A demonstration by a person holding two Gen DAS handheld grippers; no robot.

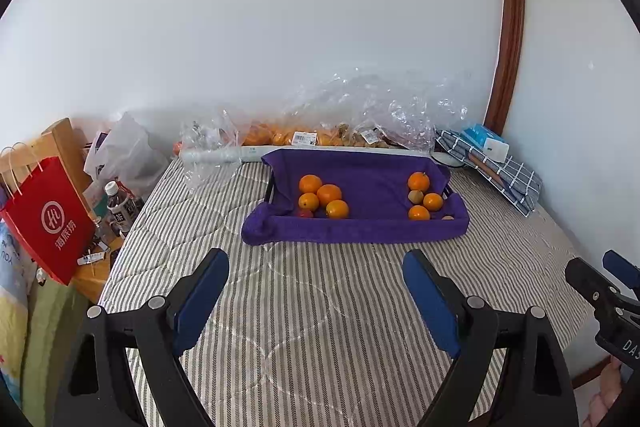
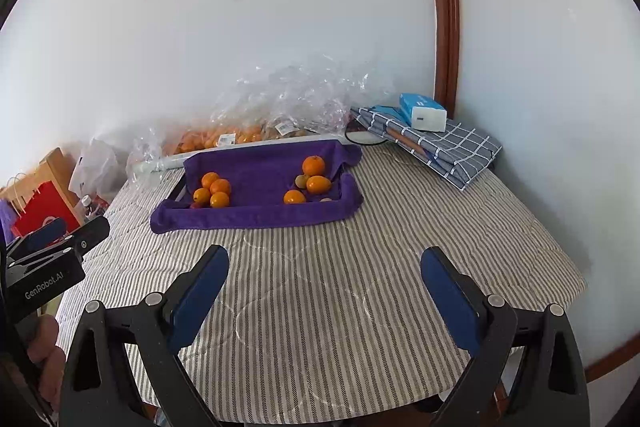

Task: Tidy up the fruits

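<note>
A tray lined with a purple towel (image 1: 360,227) (image 2: 260,219) sits at the far side of the striped bed. Several oranges (image 1: 326,195) (image 2: 216,189) lie at its left end with a small red fruit (image 1: 305,214). At its right end lie three oranges (image 1: 424,199) (image 2: 316,183) and a brownish kiwi (image 1: 416,196) (image 2: 302,180). My left gripper (image 1: 316,267) is open and empty above the bedspread, well short of the tray. My right gripper (image 2: 324,267) is open and empty too, also short of the tray.
Clear plastic bags of more oranges (image 1: 288,137) (image 2: 224,137) lie behind the tray against the wall. A checked folded cloth with a blue tissue pack (image 1: 486,143) (image 2: 424,113) is at the right. A red paper bag (image 1: 48,223) and a bottle (image 1: 118,207) stand left of the bed.
</note>
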